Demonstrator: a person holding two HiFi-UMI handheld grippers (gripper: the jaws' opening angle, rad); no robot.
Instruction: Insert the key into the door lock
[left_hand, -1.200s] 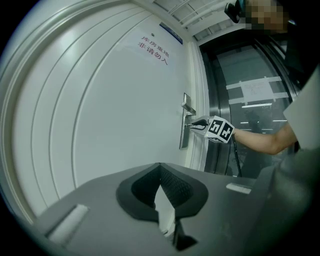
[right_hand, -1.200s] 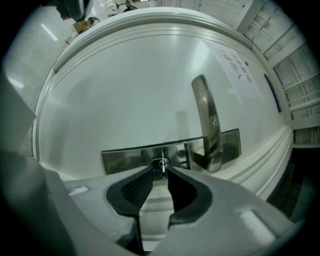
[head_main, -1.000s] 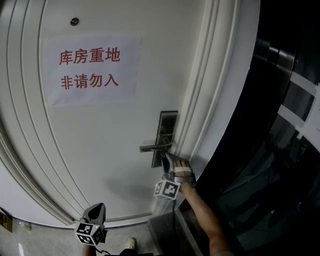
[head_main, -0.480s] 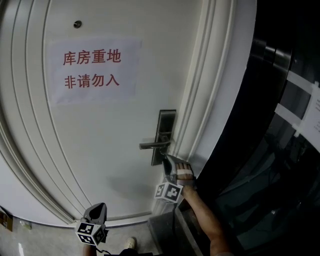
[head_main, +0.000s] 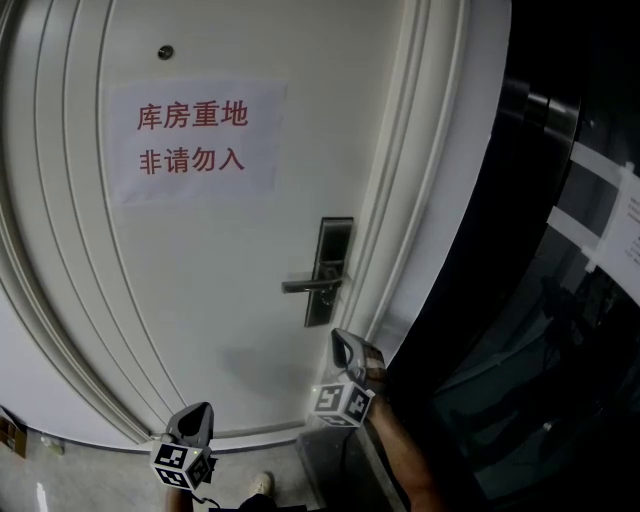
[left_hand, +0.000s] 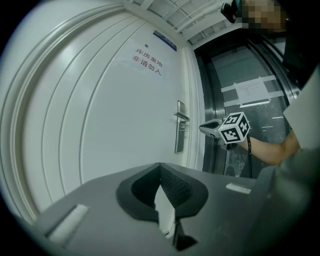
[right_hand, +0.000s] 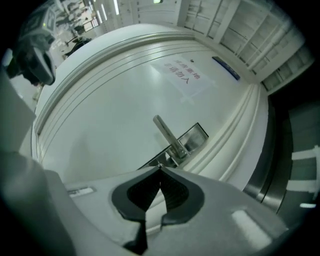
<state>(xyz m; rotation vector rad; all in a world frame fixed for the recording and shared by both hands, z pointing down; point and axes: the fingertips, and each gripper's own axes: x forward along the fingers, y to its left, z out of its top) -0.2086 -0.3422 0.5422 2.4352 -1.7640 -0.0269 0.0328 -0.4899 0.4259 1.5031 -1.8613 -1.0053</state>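
Note:
The dark metal lock plate with its lever handle sits on the white door. Below it, my right gripper hangs clear of the plate; its jaws have just been closing and now meet, shut. In the right gripper view the handle and plate lie just beyond the right gripper. A tiny metal glint shows at the tips; I cannot tell whether it is the key. My left gripper stays low near the door's foot, its tips together with nothing between them.
A paper notice with red characters hangs on the upper door, under a peephole. The moulded door frame runs to the right of the lock, and dark glass panels stand beyond it. A shoe shows on the floor below.
My right gripper has drawn back and down from the foot of the lock plate, rolled, and closed its jaws. The left gripper has barely shifted.

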